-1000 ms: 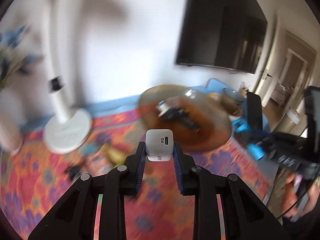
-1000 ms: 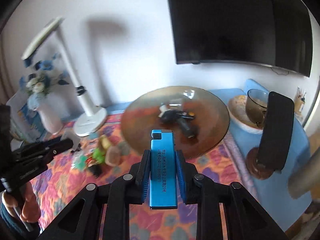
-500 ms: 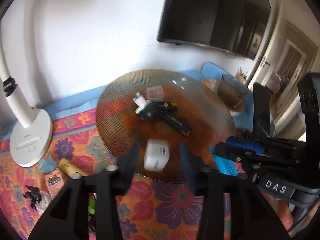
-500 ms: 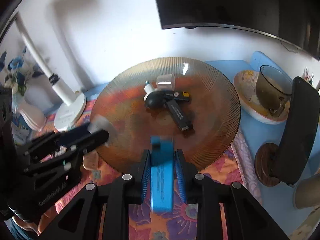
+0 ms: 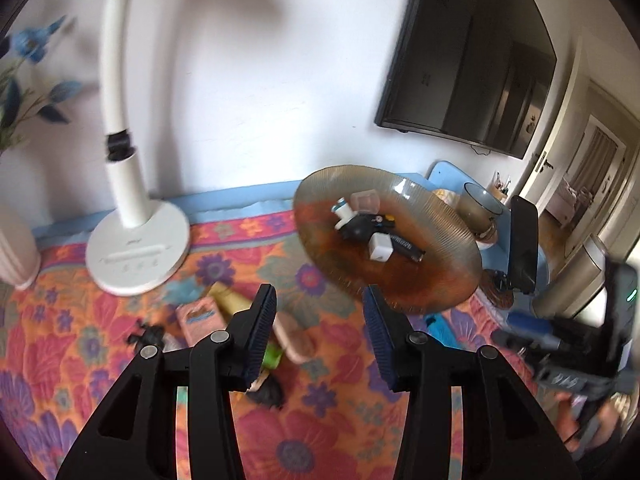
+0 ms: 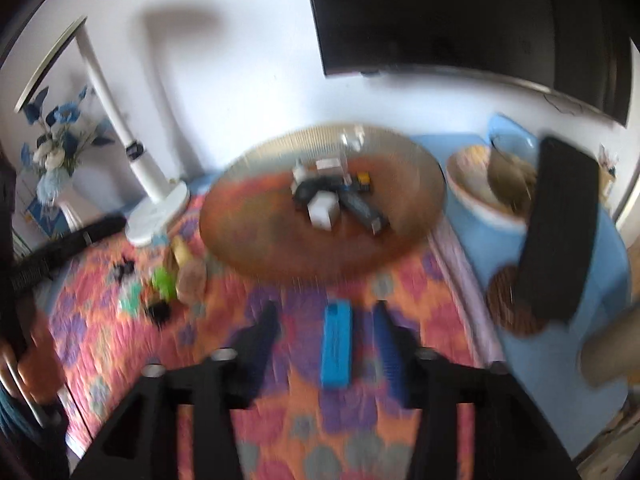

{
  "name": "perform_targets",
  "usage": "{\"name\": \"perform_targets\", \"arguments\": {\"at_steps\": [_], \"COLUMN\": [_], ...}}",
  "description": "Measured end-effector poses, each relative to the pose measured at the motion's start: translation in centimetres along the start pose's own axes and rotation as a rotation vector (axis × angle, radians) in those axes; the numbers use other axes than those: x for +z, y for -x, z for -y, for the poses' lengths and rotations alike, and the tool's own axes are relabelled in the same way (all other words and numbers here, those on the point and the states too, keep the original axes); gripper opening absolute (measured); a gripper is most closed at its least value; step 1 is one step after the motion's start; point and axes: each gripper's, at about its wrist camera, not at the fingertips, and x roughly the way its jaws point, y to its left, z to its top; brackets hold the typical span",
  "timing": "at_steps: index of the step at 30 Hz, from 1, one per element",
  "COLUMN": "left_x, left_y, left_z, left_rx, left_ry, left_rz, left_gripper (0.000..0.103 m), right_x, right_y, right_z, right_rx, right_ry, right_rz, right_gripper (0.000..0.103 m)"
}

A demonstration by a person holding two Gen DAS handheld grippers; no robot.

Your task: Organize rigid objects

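Note:
An amber glass plate (image 5: pixel 440 292) on the floral cloth holds a white charger cube (image 5: pixel 380 246) beside a few black gadgets (image 5: pixel 360 230). My left gripper (image 5: pixel 320 308) hangs open and empty above the cloth, short of the plate's near-left rim. In the blurred right wrist view the same plate (image 6: pixel 260 240) and cube (image 6: pixel 322 210) lie ahead. My right gripper (image 6: pixel 326 314) is opening in front of the plate. A blue bar (image 6: pixel 337 344) sits between its jaws, and neither pad touches it. Whether the bar rests on the cloth I cannot tell.
A white desk lamp base (image 5: pixel 138 252) stands at the left, with small packets (image 5: pixel 200 316) and toys strewn near it. A black phone on a stand (image 5: pixel 522 240) and a glass cup (image 5: pixel 476 204) stand right of the plate. A flower vase (image 6: pixel 52 172) is far left.
My left gripper let go of the white charger, which now lies on the plate, and drew back. My right gripper opened off the blue bar and pulled back from the plate's rim.

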Motion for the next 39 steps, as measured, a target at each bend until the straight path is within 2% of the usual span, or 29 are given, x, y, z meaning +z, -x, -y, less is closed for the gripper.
{"name": "perform_targets", "arguments": {"at_steps": [4, 6, 9, 10, 11, 13, 15, 16, 18, 21, 25, 27, 28, 31, 36, 39], "left_x": [-1.8, -2.5, -3.4, -3.8, -4.1, -4.7, -5.0, -5.1, -5.2, -5.2, -5.3, -5.3, -5.4, -5.8, -6.5, -7.0], "left_y": [1.4, 2.2, 3.5, 3.9, 4.0, 4.2, 4.1, 4.0, 3.9, 3.5, 3.2, 3.2, 3.2, 3.3, 3.8, 4.0], "left_z": [-1.6, -2.8, -5.1, -6.0, -6.5, -7.4, -7.8, -7.9, -8.0, -7.9, -8.0, -8.3, -8.6, -10.2, -12.9, -13.8], "left_rx": [0.034, 0.065, 0.107, 0.119, 0.128, 0.139, 0.144, 0.144, 0.145, 0.139, 0.139, 0.158, 0.165, 0.181, 0.212, 0.211], "left_ry": [0.033, 0.041, 0.073, 0.086, 0.094, 0.104, 0.110, 0.110, 0.105, 0.095, 0.084, 0.077, 0.078, 0.104, 0.153, 0.171], "left_rz": [-0.008, -0.012, -0.022, -0.024, -0.026, -0.029, -0.034, -0.038, -0.040, -0.047, -0.052, -0.053, -0.055, -0.067, -0.074, -0.076], "left_gripper": [0.042, 0.042, 0.042, 0.042, 0.042, 0.042, 0.042, 0.042, 0.042, 0.042, 0.042, 0.042, 0.042, 0.042, 0.042, 0.042], "right_x": [-2.7, -2.8, -2.7, -2.8, -3.0, -3.6, -4.5, -4.9, -5.0, -3.9, -0.3, 1.5, 2.4, 4.1, 6.3, 6.6], "right_y": [-4.2, -6.1, -8.2, -8.1, -8.0, -7.5, -6.4, -5.3, -3.6, -0.2, 1.6, 0.9, -0.2, -2.6, -5.3, -5.2], "right_z": [0.6, 0.2, -0.3, -0.7, -1.1, -2.1, -2.7, -2.9, -3.2, -3.7, -3.4, -2.7, -2.2, -1.3, -0.5, 0.2], "right_rx": [-0.005, -0.061, -0.129, -0.148, -0.146, -0.151, -0.050, 0.053, 0.160, 0.201, 0.096, 0.016, -0.003, 0.016, -0.032, -0.006], "right_ry": [-0.047, -0.029, -0.010, 0.009, 0.028, 0.066, 0.066, 0.040, 0.012, 0.016, 0.057, 0.055, 0.045, 0.003, -0.027, -0.090], "right_rz": [-0.114, -0.116, -0.139, -0.119, -0.118, -0.127, -0.148, -0.157, -0.149, -0.074, 0.010, -0.008, -0.045, -0.131, -0.192, -0.169], "right_gripper": [0.052, 0.052, 0.038, 0.027, 0.024, 0.024, 0.024, 0.024, 0.023, 0.024, 0.023, 0.023, 0.023, 0.023, 0.024, 0.024]}}
